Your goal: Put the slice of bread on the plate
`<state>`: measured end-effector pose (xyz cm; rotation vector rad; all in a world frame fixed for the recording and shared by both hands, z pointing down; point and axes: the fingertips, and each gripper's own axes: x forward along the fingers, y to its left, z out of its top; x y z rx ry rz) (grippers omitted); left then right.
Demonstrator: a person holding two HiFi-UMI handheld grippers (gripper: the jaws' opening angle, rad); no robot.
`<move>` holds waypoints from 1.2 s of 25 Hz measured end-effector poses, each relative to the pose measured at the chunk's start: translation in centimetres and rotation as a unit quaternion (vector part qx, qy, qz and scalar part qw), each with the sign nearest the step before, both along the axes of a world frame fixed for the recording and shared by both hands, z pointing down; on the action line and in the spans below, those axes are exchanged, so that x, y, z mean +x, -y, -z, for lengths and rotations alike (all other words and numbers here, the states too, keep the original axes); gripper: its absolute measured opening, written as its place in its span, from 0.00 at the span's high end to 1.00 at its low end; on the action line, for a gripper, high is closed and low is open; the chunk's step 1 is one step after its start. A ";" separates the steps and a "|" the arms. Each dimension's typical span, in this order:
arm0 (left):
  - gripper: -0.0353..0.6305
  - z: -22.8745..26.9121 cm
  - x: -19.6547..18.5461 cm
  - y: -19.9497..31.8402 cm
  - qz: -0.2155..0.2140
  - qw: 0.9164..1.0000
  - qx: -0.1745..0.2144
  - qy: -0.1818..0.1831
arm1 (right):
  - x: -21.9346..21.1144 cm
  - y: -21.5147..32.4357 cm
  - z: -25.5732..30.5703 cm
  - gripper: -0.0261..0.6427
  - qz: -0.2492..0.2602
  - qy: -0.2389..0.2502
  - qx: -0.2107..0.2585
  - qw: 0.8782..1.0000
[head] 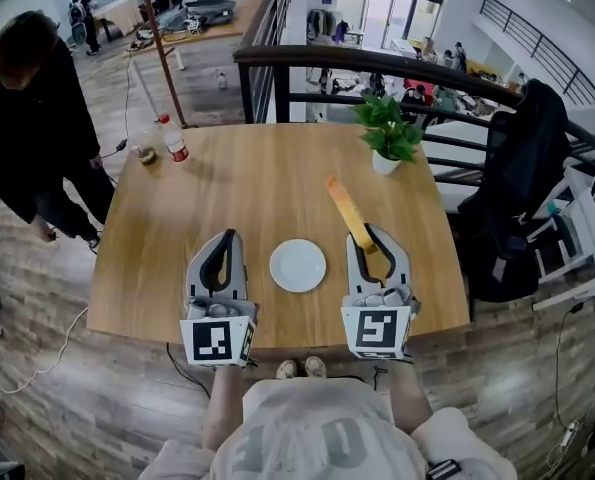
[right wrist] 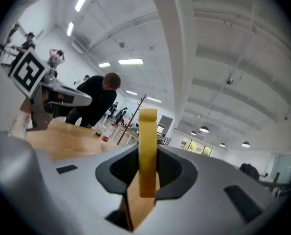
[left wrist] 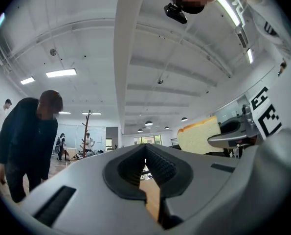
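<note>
I'm looking down on a wooden table (head: 267, 188) with rounded corners and a pale, even grain. A round white plate (head: 298, 265) lies flat on it, close to the near edge and about midway across. Toward the far right corner stands a potted plant (head: 387, 138), green leaves above a small white pot. Toward the far left corner a bottle (head: 174, 139) with a red cap stands upright, and just beside it, on its left, sits a small jar (head: 145, 154) (too small on my screen to tell what's in it). Bottle and jar are well apart from the plate and the plant. The table stands on a plank floor (head: 107, 388).
</note>
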<state>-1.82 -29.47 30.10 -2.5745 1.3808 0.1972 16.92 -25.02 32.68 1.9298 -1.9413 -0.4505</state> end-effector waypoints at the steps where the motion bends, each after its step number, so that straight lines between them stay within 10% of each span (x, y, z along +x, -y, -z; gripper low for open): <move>1: 0.93 -0.2 -0.1 0.1 0.002 1.000 -0.002 0.001 | -0.3 0.5 -0.4 0.82 -0.001 -0.031 -0.002 1.000; 12: 0.93 -4.8 -1.2 -0.2 0.026 0.998 -0.050 0.013 | -4.2 5.1 -10.6 0.82 0.025 -0.293 -0.072 0.953; 30: 0.93 -8.5 -1.4 -0.7 0.042 0.994 -0.094 0.029 | -5.4 8.0 -25.6 0.82 0.038 -0.433 -0.179 0.883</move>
